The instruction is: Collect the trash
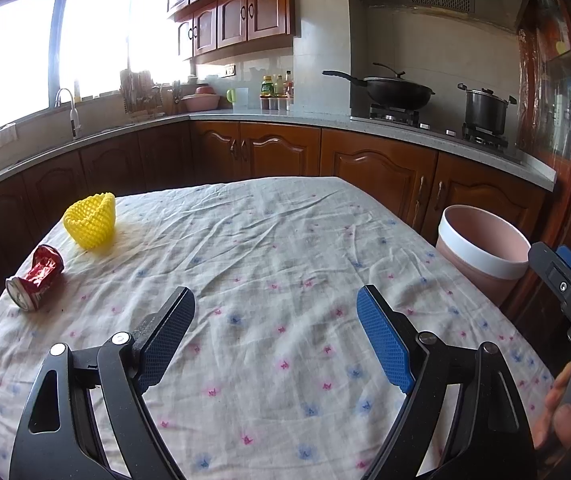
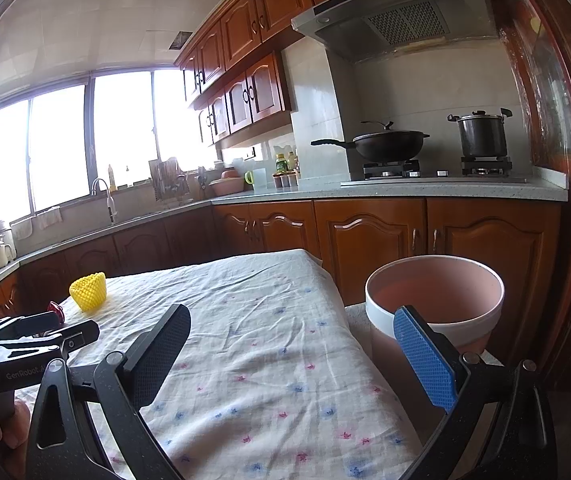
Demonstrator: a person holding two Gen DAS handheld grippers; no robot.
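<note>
Both pairs of fingers [image 1: 275,340] [image 2: 291,356] stand spread and empty over the tabletop [image 1: 285,240], the crushed can [image 1: 35,278] and foam net [image 1: 91,220] lying ahead-left, probably light and squashy, best pinched across their middles.

"GenRobot.A" in pale letters on the left claw's black body [image 2: 25,372]; the rest is cut off.

Clothed table [image 1: 285,240], crushed can [image 1: 35,276], yellow net [image 1: 91,220]

Left claw [image 1: 275,312] open, crushed can [image 1: 35,278], yellow net [image 1: 91,220], bin [image 1: 485,248]
</note>
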